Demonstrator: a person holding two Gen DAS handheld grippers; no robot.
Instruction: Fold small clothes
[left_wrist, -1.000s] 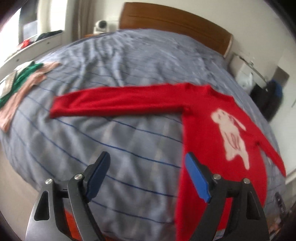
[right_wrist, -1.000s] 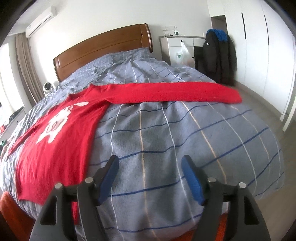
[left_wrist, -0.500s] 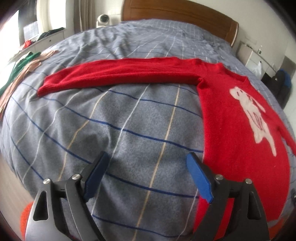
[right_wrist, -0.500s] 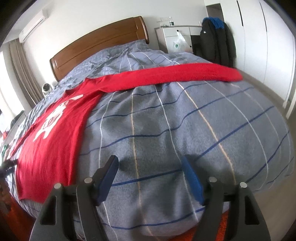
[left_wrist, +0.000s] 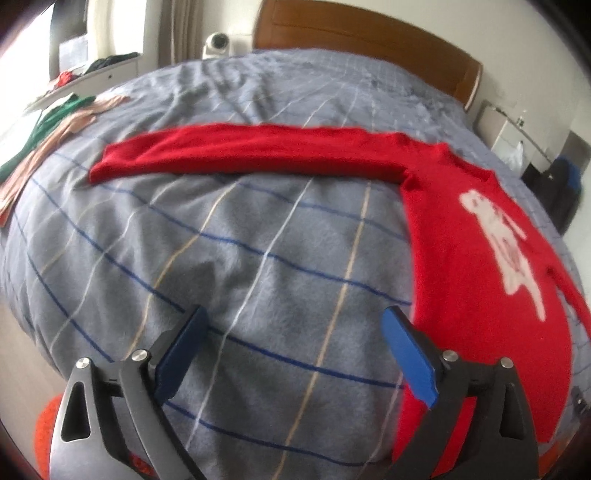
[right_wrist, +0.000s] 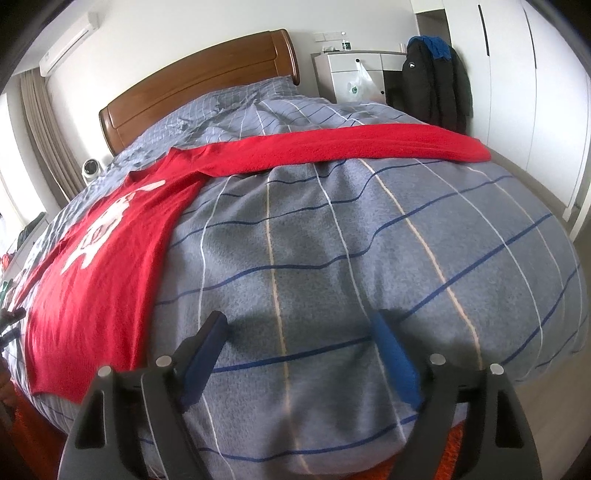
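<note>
A red sweater (left_wrist: 465, 258) with a white dog print lies flat on the bed, both sleeves spread out sideways. In the left wrist view its one sleeve (left_wrist: 240, 153) stretches to the left. In the right wrist view the sweater (right_wrist: 99, 266) lies at the left and the other sleeve (right_wrist: 369, 146) stretches to the right. My left gripper (left_wrist: 291, 328) is open and empty, low over the duvet, just left of the sweater's body. My right gripper (right_wrist: 299, 332) is open and empty over bare duvet, right of the sweater's body.
The bed has a grey striped duvet (left_wrist: 258, 240) and a wooden headboard (right_wrist: 199, 77). Green and pink clothes (left_wrist: 48, 125) lie at the bed's left edge. A white cabinet (right_wrist: 354, 77) and a dark jacket (right_wrist: 436, 74) stand right of the bed. An orange rug (right_wrist: 461, 435) lies below.
Both grippers have moved forward and lower over the duvet, closer to the sweater's sleeves. The sweater has not moved. Both grippers stay open.
</note>
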